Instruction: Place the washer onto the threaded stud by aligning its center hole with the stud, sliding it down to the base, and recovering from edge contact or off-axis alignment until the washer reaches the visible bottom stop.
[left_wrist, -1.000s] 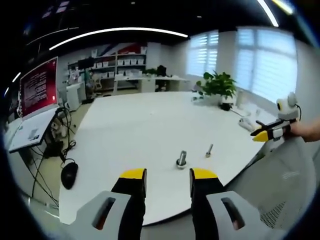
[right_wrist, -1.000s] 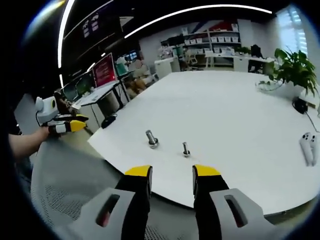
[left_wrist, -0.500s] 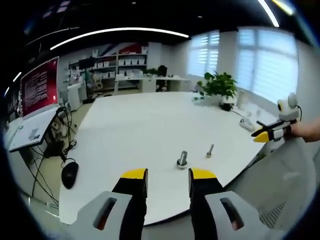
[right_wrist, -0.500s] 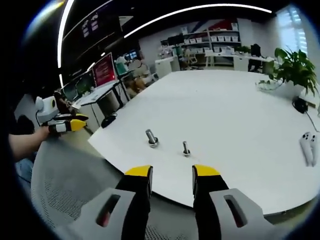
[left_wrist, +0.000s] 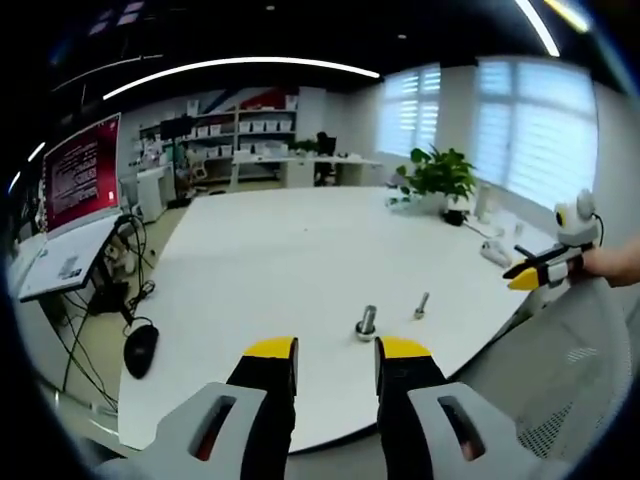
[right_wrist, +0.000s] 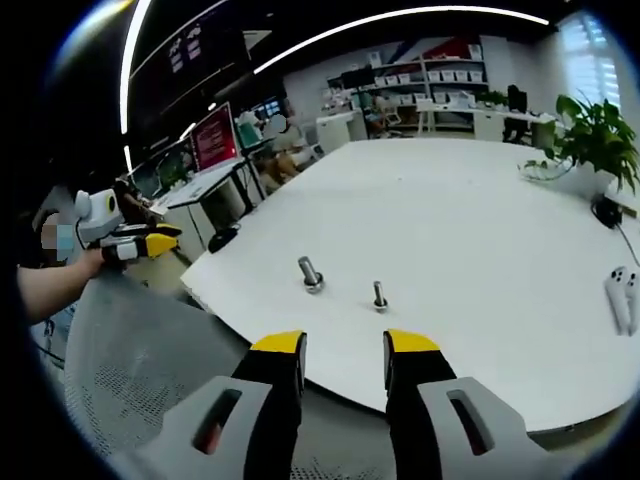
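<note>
In the left gripper view, the left gripper (left_wrist: 334, 350) is held off the near edge of the big white table (left_wrist: 270, 250). Its two yellow-tipped jaws stand apart with a gap between them, and nothing is in the gap. On the table, just past the jaws, stands the threaded stud (left_wrist: 367, 323), upright on a wider base. Whether a washer sits at its base is too small to tell. A small bolt (left_wrist: 421, 306) stands near the stud, on its right side. Far right of the stud, off the table edge, the right gripper (left_wrist: 524, 276) is held by a hand (left_wrist: 612, 264) over a grey mesh chair back (left_wrist: 560, 370). A green plant (left_wrist: 437, 172) sits at the far side of the table, well beyond the stud.

In the right gripper view, the right gripper (right_wrist: 340, 347) also has its jaws apart and holds nothing. The stud (right_wrist: 310, 275) stands on the table (right_wrist: 480, 230) past the jaws, with the small bolt (right_wrist: 380, 296) close on its right. The left gripper (right_wrist: 150, 243) is far left of the stud, off the table. White controllers (right_wrist: 622, 297) lie far right of the stud.
</note>
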